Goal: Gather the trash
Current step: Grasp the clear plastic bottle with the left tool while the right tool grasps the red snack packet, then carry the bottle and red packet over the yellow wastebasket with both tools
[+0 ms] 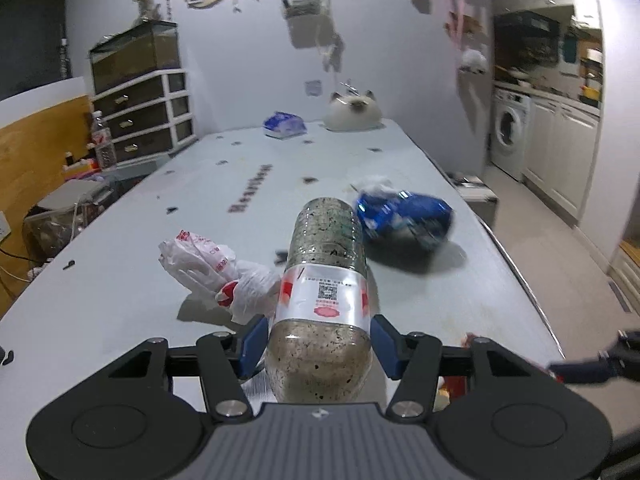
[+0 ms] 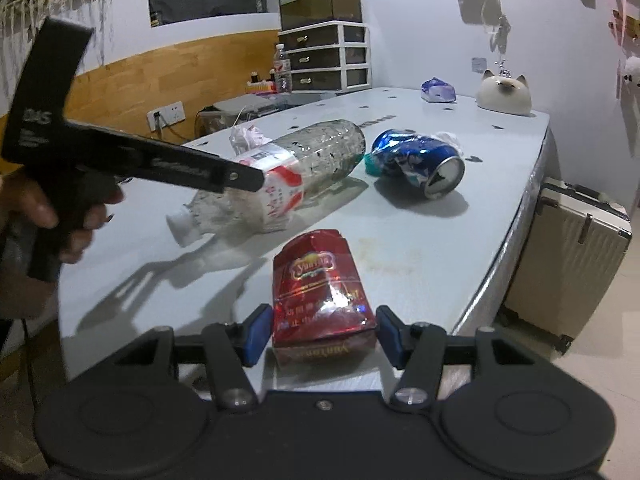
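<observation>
Plastic bottle (image 1: 324, 300) clamped lengthwise in left gripper (image 1: 318, 346), lifted off surface (image 1: 120, 320) for disposal. Red packet (image 2: 322, 300) pinched by right gripper (image 2: 320, 334), just right of bottle. Crushed blue can (image 2: 416, 164) left lying beyond bottle.

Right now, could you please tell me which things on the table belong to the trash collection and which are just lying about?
Trash to collect:
- plastic bottle, between the left tool pads
- red packet, between the right tool pads
- crushed blue can
- crumpled plastic bag

Just lying about:
- cat figurine
- tissue pack
- suitcase beside the table
</observation>
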A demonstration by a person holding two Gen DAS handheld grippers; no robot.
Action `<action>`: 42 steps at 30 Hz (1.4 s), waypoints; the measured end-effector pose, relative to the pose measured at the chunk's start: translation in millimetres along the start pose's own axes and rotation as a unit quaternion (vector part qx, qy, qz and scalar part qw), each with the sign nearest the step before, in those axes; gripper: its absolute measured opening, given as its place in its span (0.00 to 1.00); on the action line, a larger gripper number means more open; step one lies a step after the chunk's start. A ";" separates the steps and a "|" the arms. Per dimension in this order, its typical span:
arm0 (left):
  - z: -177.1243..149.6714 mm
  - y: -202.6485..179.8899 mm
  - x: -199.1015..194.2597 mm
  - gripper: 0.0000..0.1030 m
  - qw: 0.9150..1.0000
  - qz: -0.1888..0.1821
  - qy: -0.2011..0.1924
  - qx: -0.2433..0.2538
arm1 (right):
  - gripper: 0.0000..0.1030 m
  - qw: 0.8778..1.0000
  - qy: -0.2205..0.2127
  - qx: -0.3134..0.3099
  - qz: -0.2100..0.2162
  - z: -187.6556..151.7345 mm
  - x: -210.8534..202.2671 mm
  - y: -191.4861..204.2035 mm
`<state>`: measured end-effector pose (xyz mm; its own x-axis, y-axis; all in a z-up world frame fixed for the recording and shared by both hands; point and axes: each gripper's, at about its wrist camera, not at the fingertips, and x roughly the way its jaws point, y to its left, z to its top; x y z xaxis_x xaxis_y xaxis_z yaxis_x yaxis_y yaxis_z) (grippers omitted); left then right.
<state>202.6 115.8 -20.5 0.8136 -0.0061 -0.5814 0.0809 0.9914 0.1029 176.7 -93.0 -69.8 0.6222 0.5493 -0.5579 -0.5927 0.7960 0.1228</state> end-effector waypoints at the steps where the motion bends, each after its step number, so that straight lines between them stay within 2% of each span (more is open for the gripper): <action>1: -1.1 0.9 -3.8 0.56 1.000 -0.004 0.006 0.003 | 0.56 1.000 0.002 0.001 0.000 -1.9 -3.3 2.0; 4: 0.2 3.7 -11.6 0.56 1.000 -0.014 0.025 0.004 | 0.58 1.000 0.009 0.005 0.004 -3.6 -7.0 4.4; 7: 6.1 3.8 -11.9 0.60 0.999 -0.006 0.038 0.012 | 0.65 1.000 0.010 0.011 0.001 -0.3 -5.7 3.9; 10: 14.1 -0.4 -8.4 0.68 0.998 0.001 0.041 0.037 | 0.69 1.000 0.013 0.007 0.001 6.6 0.3 3.2; 15: 27.1 -11.3 5.7 0.69 0.994 -0.011 0.067 0.084 | 0.72 0.999 0.025 -0.021 0.002 16.8 12.7 8.0; 20: 36.1 -23.8 31.7 0.69 0.983 -0.019 0.117 0.141 | 0.72 0.998 0.050 -0.045 0.010 21.2 28.7 13.9; 24: 39.2 -25.5 48.5 0.68 0.976 -0.012 0.145 0.164 | 0.71 0.997 0.057 -0.048 0.014 19.7 35.0 15.0; 26: 40.1 -26.3 53.3 0.67 0.974 -0.012 0.151 0.169 | 0.67 0.997 0.056 -0.049 0.016 20.0 35.4 15.4; 27: 39.1 -27.2 55.1 0.61 0.973 -0.014 0.154 0.169 | 0.63 0.997 0.055 -0.050 0.016 20.3 35.3 15.6; 28: 38.2 -27.9 56.1 0.61 0.974 -0.014 0.156 0.167 | 0.54 0.997 0.053 -0.050 0.016 20.9 35.2 15.5; 29: 37.1 -28.4 55.5 0.61 0.974 -0.014 0.152 0.167 | 0.53 0.997 0.051 -0.048 0.015 21.9 34.9 15.2; 32: 35.5 -24.6 51.7 0.60 0.978 -0.024 0.142 0.153 | 0.52 0.998 0.048 -0.044 0.017 21.6 34.0 14.2; 38: 33.7 -17.8 35.0 0.60 0.986 -0.021 0.113 0.125 | 0.52 0.999 0.037 -0.035 0.009 21.8 28.8 15.3; 42: 35.5 -9.2 9.8 0.60 0.993 -0.016 0.071 0.089 | 0.52 1.000 0.010 -0.016 -0.004 27.2 15.9 9.2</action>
<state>230.4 102.0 1.5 0.7199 -0.0068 -0.6940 0.2172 0.9519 0.2160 195.0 -70.1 -55.2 0.6168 0.5379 -0.5746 -0.6044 0.7914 0.0921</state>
